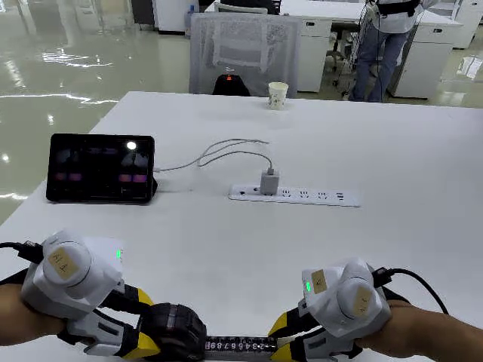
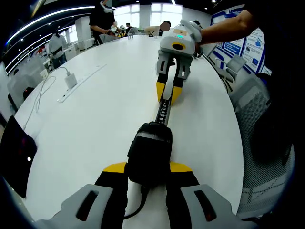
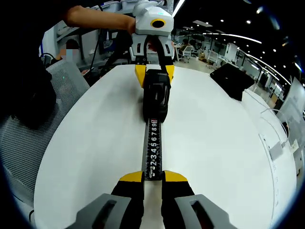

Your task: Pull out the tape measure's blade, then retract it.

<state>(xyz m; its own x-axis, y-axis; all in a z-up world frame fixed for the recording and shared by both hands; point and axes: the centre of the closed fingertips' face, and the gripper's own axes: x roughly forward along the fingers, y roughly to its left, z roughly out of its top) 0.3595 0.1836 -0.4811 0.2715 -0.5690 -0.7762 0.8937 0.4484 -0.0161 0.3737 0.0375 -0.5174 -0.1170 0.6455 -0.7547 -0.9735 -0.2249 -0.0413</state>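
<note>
The white table (image 1: 362,136) stretched away ahead of both sets of fingers. A grey mesh chair (image 1: 243,44) stood at its far edge, well beyond them. A dark tablet (image 1: 102,167) stood propped on the table, ahead of the left gripper (image 1: 147,324) and well apart from it. A white power strip (image 1: 296,194) lay flat ahead of the right gripper (image 1: 279,339), also well apart.

The left gripper's yellow-tipped fingers (image 2: 114,168) were closed against the two sides of the black tape measure (image 2: 150,151), holding its case between them on the table. The right gripper faced it from the other side. Its fingers (image 3: 131,177) were drawn almost together, pinched on the free end of the blade (image 3: 153,148).

The blade ran flat and straight along the table from the case in the left fingers to the right fingers. A short length was out, with the numbers one to nine readable. The two grippers were near each other, tips pointing at one another.

A paper cup (image 1: 278,95) stood near the far edge, well ahead of the fingers. A small white charger (image 1: 269,182) sat plugged into the strip, its cable (image 1: 219,154) running toward the tablet.
</note>
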